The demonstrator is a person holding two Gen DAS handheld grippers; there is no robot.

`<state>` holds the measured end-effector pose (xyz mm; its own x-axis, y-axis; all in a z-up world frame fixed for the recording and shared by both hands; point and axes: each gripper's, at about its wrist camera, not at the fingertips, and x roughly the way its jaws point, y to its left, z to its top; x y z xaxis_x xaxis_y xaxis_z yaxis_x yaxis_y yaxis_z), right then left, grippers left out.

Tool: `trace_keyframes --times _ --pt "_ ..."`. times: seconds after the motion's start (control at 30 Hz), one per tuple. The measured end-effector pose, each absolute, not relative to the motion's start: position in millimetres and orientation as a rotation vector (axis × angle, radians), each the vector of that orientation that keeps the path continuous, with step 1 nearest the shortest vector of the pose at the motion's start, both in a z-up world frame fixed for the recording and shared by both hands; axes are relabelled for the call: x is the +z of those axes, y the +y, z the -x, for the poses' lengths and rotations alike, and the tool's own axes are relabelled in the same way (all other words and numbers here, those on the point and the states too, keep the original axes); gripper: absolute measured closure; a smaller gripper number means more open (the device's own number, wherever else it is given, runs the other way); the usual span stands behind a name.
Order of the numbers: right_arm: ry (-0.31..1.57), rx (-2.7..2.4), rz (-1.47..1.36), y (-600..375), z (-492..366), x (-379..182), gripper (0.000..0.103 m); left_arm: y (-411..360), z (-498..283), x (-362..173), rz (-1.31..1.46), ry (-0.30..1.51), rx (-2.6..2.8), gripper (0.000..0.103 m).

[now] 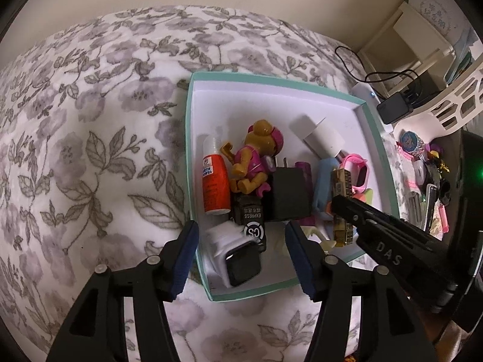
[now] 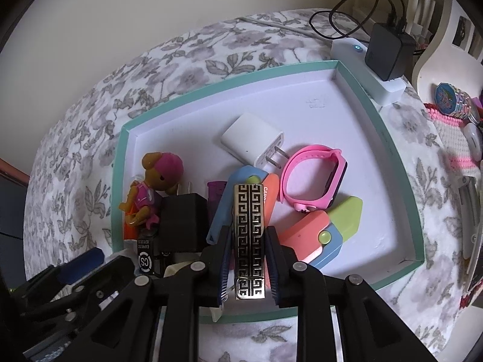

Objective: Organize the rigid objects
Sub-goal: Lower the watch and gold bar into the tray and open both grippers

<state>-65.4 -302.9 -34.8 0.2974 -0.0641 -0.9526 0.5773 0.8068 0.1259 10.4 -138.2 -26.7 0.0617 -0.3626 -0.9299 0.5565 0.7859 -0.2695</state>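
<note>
While both tools hung over the teal-rimmed box (image 2: 389,138) on the floral bedspread (image 1: 90,138), its contents stood as follows.

Item: right tool (image 2: 248,256), clenched on a gold-and-black patterned bar (image 2: 250,235), held upright above the box's near side.

Item: left tool (image 1: 241,256), released, jaws apart with nothing pressed between the pads; a smartwatch with a white strap (image 1: 238,259) lay in the box's near corner below it.

Item: already in the box, crowded toward one side: an orange bottle (image 1: 215,181), a toy dog figure in pink (image 1: 256,157), a black charger block (image 1: 289,193), a white plug adapter (image 2: 253,141), a pink watch band (image 2: 314,178), and pastel folding pieces (image 2: 326,232).

Risks, as I judged them: the bar was narrow and glossy, gripped on its edges, and could slip or twist out if lowered onto the uneven heap; set down on the pile, it could slide or knock the figure over. The two tools hung close together and could collide. The soft bedding could let the box tip.

Hard to make out: the small black pack (image 1: 250,220) under the figure showed only partial lettering; a purple piece (image 2: 215,193) behind the charger was mostly hidden; the clutter (image 1: 428,181) beyond the box's far side was cut off at the picture's edge.
</note>
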Motion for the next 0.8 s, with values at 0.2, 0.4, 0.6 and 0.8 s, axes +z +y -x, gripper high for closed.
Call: trace_keyframes --times 0.2,0.4,0.6,0.8 --pt "1.185 -0.470 -0.472 -301.5 64.9 -28.0 0.078 -130.9 -18.3 -14.5 -0.149 1.304 -0.691 0.042" --pt "1.150 -0.460 -0.457 -298.8 63.0 -20.5 0.060 -109.9 -42.3 -11.3 -0.112 1.289 -0.593 0.034" --pt "1.117 -0.444 -0.416 -289.8 56.6 -12.8 0.035 -85.5 -62.0 -21.0 -0.102 1.284 -0.456 0.030" --pt "1.105 -0.434 -0.387 -283.9 53.1 -10.0 0.025 -66.7 -74.2 -29.2 -0.074 1.275 -0.379 0.013"
